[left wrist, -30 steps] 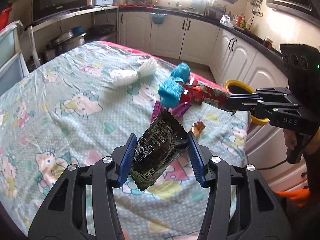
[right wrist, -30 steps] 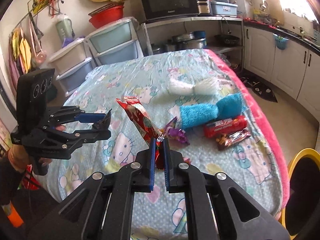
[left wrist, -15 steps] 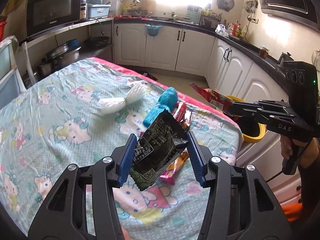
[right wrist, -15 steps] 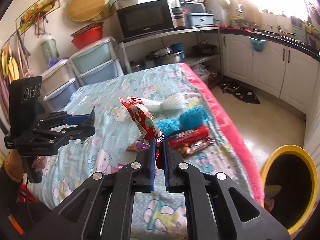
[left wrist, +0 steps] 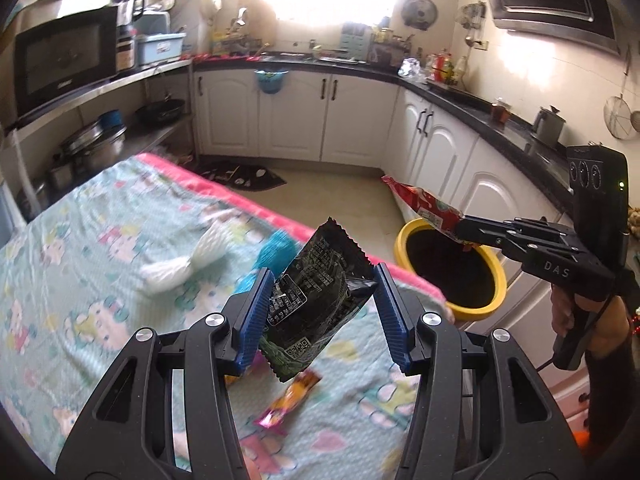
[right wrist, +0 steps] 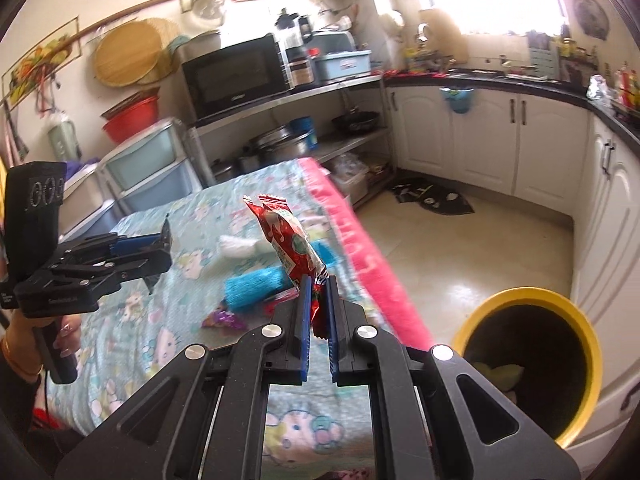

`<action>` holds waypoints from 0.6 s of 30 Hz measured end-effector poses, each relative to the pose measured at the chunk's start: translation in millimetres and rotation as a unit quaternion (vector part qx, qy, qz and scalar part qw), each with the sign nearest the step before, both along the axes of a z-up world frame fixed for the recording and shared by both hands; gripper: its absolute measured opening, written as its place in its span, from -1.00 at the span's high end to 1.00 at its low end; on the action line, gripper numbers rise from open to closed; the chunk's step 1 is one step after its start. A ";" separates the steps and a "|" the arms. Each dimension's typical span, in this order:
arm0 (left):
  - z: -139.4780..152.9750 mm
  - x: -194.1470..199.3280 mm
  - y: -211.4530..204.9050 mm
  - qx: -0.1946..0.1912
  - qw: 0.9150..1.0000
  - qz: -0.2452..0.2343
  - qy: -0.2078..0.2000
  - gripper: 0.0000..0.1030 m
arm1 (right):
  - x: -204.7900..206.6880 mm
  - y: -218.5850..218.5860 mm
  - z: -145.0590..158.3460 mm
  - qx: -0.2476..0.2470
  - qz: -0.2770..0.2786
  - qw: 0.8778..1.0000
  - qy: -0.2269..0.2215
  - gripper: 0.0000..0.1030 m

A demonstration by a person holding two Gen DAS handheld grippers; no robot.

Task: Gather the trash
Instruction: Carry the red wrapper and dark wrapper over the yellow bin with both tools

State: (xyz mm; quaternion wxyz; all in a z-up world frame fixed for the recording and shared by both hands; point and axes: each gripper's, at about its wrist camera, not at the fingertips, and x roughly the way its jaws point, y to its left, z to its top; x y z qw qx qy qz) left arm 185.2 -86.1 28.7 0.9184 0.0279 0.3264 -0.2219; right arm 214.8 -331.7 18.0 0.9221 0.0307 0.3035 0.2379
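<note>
Round yellow-rimmed bin with black liner [right wrist: 532, 364] is standing on the floor just beside the counter under the cartoon-print teal cloth [left wrist: 100, 264], placed to take wrappers. Left hand-held gripper [left wrist: 320, 304] is clamping a crinkled black snack bag [left wrist: 316, 300], over the cloth near the bin. Right hand-held gripper [right wrist: 319, 320] is pinching a red foil wrapper [right wrist: 290, 240] shut-tight; in the left view it is hanging over the bin's rim, likely ready for dropping. Loose wrappers are lying farther from the bin.

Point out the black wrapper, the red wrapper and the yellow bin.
black wrapper [left wrist: 316, 300]: left wrist view, on the printed middle of the pack between the blue pads.
red wrapper [right wrist: 290, 242]: right wrist view, on its body above the shut pads.
yellow bin [right wrist: 592, 344]: right wrist view, on the right of its rim.
</note>
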 end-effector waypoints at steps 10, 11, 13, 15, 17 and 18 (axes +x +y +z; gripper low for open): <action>14.2 13.5 -42.9 0.003 0.999 -0.040 -0.016 0.16 | -5.3 -45.7 13.8 -0.009 -0.072 0.997 -0.029 0.86; 15.6 14.7 -47.5 0.001 0.999 -0.047 -0.018 0.16 | -5.6 -50.9 14.8 -0.010 -0.081 0.996 -0.032 0.86; 17.4 17.3 -56.6 -0.001 0.998 -0.060 -0.019 0.16 | -6.1 -61.1 16.2 -0.012 -0.096 0.995 -0.036 0.86; 18.6 20.4 -68.7 -0.002 0.997 -0.071 -0.019 0.16 | -6.1 -73.8 17.3 -0.008 -0.113 0.993 -0.037 0.86; 18.9 23.0 -79.0 -0.004 0.997 -0.080 -0.020 0.16 | -6.9 -82.0 18.0 -0.008 -0.125 0.991 -0.038 0.86; 18.9 24.0 -82.1 -0.005 0.996 -0.084 -0.019 0.16 | -7.4 -86.4 18.3 -0.009 -0.132 0.990 -0.039 0.86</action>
